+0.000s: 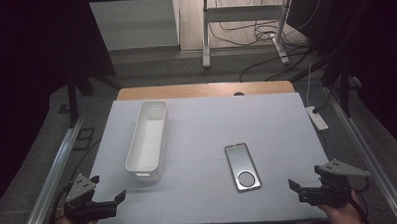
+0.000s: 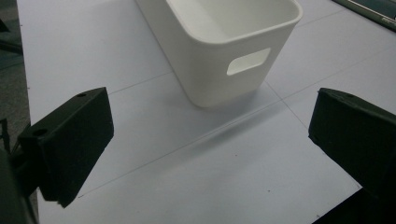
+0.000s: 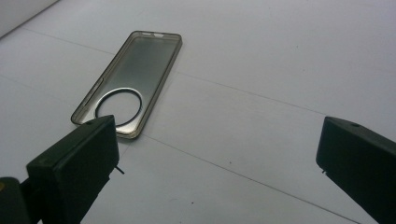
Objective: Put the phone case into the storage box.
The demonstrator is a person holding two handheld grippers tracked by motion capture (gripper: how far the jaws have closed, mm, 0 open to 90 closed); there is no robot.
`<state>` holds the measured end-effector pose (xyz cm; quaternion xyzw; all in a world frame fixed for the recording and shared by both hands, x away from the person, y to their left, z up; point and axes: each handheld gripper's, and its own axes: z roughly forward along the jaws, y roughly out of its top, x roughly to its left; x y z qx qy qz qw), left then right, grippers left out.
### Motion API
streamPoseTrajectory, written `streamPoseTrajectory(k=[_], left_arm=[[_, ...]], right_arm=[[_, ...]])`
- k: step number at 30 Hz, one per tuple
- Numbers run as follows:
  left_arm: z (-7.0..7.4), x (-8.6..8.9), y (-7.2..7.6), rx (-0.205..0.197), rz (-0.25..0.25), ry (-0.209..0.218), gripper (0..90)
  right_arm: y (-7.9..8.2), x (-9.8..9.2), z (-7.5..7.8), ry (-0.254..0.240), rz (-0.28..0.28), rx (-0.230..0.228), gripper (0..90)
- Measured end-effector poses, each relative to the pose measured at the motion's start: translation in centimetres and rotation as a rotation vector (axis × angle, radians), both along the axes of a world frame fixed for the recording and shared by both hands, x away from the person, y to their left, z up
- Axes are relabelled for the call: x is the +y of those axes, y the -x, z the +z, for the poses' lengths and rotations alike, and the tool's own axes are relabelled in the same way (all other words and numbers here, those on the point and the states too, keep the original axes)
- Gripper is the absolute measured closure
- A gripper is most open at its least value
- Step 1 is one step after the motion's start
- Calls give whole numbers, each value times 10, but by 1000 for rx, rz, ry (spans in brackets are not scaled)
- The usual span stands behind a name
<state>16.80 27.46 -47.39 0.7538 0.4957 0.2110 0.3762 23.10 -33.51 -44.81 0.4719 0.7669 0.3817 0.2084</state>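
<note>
Both grippers sit at the near edge of the worktop [image 1: 201, 117], one at each corner, nothing between their fingers.

Left gripper [image 1: 110, 195]: near-left corner, fingers spread wide and empty, aimed at the near end of the white bin [image 1: 148, 140]. In the left gripper view the bin [image 2: 224, 46] stands upright just ahead, its handle slot [image 2: 248, 61] facing the camera, interior bare as far as can be seen. The bin lies lengthwise, near-to-far, on the left half of the worktop.

Phone case [image 1: 243, 166]: translucent grey, flat on the worktop, right of centre, well apart from the bin, ring end nearest the person. In the right gripper view the case [image 3: 128, 79] lies ahead and left of the fingers, metal ring [image 3: 119, 106] close to the left finger [image 3: 74, 168].

Right gripper [image 1: 295, 184]: near-right corner, fingers at full spread, empty.

Judgement: likely step is the pick-up of the case with the right gripper, for deposit in the bin.
- Case is thin and flat; a straight top-down pinch across the face gives little to bite. Better to bring the fingers low over the long edges and close on the raised rim.
- Soft walls may flex; close gently, check for slip before lifting.
- Left gripper could steady the bin if it shifts.
</note>
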Motion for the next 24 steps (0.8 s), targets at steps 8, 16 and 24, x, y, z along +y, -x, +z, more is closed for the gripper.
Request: streamPoseTrajectory(k=[8,16,24], left_arm=[[0,4,0,4,1,35,9],[-1,5,-1,9,0,40,11],[-1,4,-1,11,-12,37,14]], right_arm=[[0,1,0,1,15,7,1],[-1,1,0,2,7,10,0],[-1,2,0,11,4,12,0]])
